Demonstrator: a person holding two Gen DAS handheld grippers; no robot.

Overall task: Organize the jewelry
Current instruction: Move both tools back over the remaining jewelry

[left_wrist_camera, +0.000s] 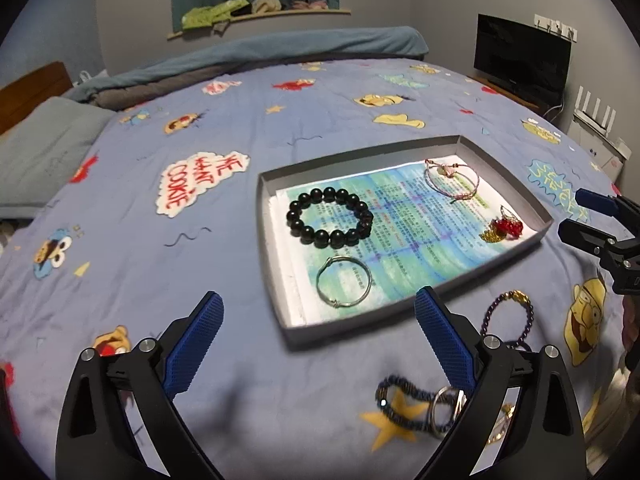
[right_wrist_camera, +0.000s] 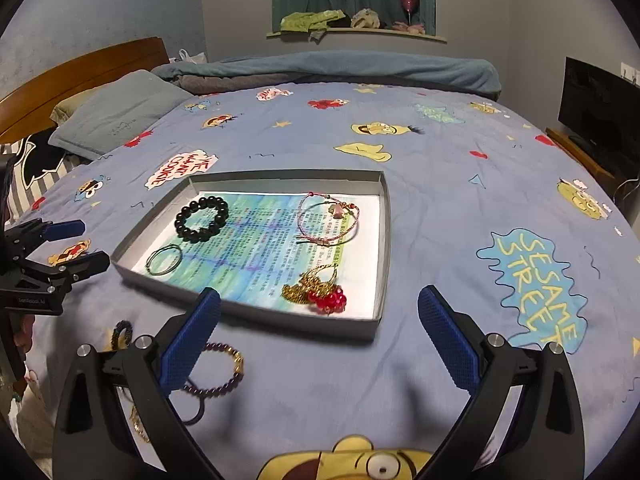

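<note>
A shallow grey tray [left_wrist_camera: 276,256] [right_wrist_camera: 384,240] lined with a blue-green printed sheet lies on the bed. In it are a black bead bracelet [left_wrist_camera: 330,218] [right_wrist_camera: 202,218], a silver bangle [left_wrist_camera: 343,281] [right_wrist_camera: 164,259], a pink cord bracelet [left_wrist_camera: 452,180] [right_wrist_camera: 328,220] and a red and gold piece [left_wrist_camera: 502,229] [right_wrist_camera: 320,290]. Outside, near the tray's front edge, lie a purple bead bracelet with gold [left_wrist_camera: 508,320] [right_wrist_camera: 222,372], a dark braided band [left_wrist_camera: 404,404] and a metal ring [left_wrist_camera: 444,412]. My left gripper [left_wrist_camera: 320,340] is open and empty before the tray. My right gripper [right_wrist_camera: 320,340] is open and empty.
The bed has a blue Sesame Street quilt [left_wrist_camera: 160,280] [right_wrist_camera: 460,200]. A grey pillow [right_wrist_camera: 116,112] and wooden headboard [right_wrist_camera: 80,72] are at the far left. A dark screen [left_wrist_camera: 520,56] stands on a low unit to the right. A rolled blanket [right_wrist_camera: 340,66] lies along the far side.
</note>
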